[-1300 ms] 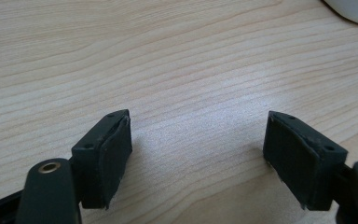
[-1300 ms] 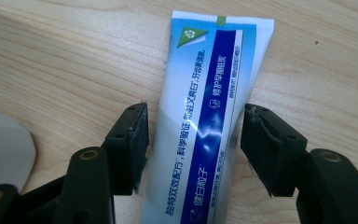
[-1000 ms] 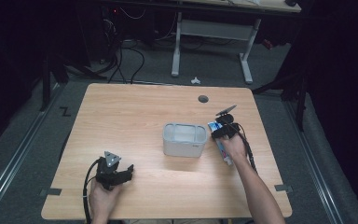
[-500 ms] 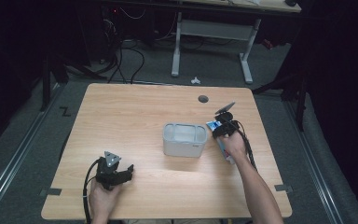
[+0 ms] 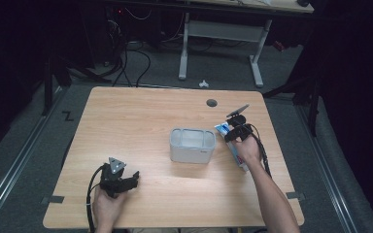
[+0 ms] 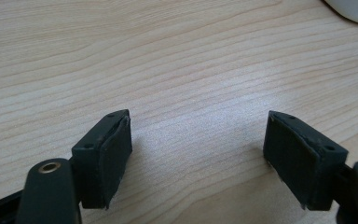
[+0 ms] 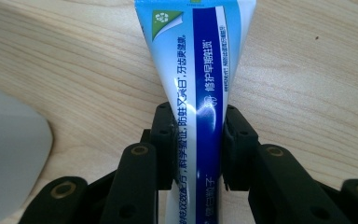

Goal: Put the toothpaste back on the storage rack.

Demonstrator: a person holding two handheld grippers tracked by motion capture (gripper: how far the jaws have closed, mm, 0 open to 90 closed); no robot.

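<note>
Toothpaste tube [image 7: 200,93], blue and white with printed lettering and a green corner patch, lying flat on wooden table [image 5: 141,121], right-hand side, just right of grey tub [image 5: 192,144]. Clamped across its narrowing body by right gripper [image 7: 199,144]; jaws just closed in, pads pressed against both edges of tube, wide crimped end pointing away from camera in right gripper view. Same tube seen in high view [image 5: 222,128] poking out toward far side of right gripper [image 5: 237,131], rest running back under person's right hand [image 5: 246,149] toward near edge of table. Whether tube lifted or resting on tabletop: cannot tell. Pale rounded edge of tub [image 7: 9,140] at left of right gripper view, near tube but apart from it. Left gripper [image 5: 119,178] near front left corner of table, well apart from tub and tube, held low in left hand [image 5: 108,204], grey three-cornered plate on top, cable looping off to the side. Left gripper view: jaws standing wide apart, gripper [image 6: 200,158] over bare wood grain, nothing between pads; white curved bit of tub [image 6: 354,9] at top right corner. Round cable hole [image 5: 211,103] in tabletop near far edge. White desk frame [image 5: 221,34] beyond table on grey floor.
</note>
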